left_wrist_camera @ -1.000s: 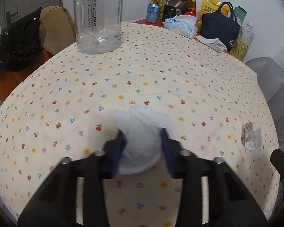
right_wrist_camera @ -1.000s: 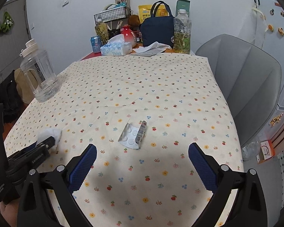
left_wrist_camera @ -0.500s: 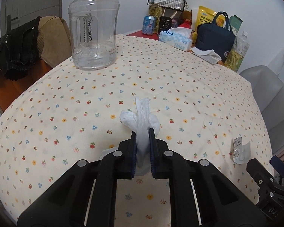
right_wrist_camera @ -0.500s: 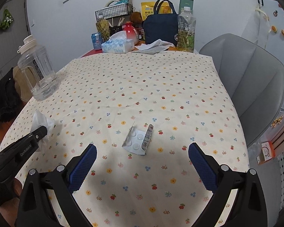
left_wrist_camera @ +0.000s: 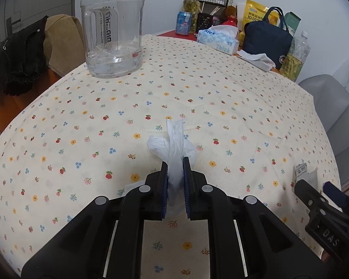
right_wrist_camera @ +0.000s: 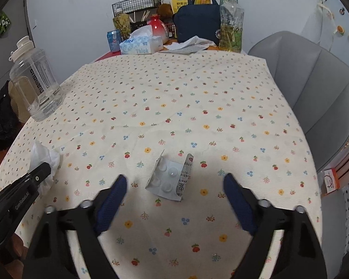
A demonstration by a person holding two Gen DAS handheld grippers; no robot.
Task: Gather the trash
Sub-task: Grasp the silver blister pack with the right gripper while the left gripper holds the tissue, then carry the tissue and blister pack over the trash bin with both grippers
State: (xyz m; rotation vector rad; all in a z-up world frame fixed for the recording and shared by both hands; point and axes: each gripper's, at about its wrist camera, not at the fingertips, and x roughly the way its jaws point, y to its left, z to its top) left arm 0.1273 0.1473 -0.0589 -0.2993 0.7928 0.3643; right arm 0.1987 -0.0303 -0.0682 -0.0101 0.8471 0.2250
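A: What does each claw have?
B: The left claw [left_wrist_camera: 175, 162] pinches a crumpled tissue [left_wrist_camera: 174, 148], its twisted end pointing away.

A: And the right claw [right_wrist_camera: 174, 181]?
B: Its jaws, just narrowing, flank an empty blister pack [right_wrist_camera: 171, 177] flat on the desk [right_wrist_camera: 197, 97], lengthwise away.

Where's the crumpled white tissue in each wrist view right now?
Left wrist: crumpled white tissue at centre, pinched between the left gripper's jaws.
Right wrist: same tissue at the left edge, just beyond the left gripper's tip.
Shared landmark: clear water jug, standing upright on the floral tablecloth.
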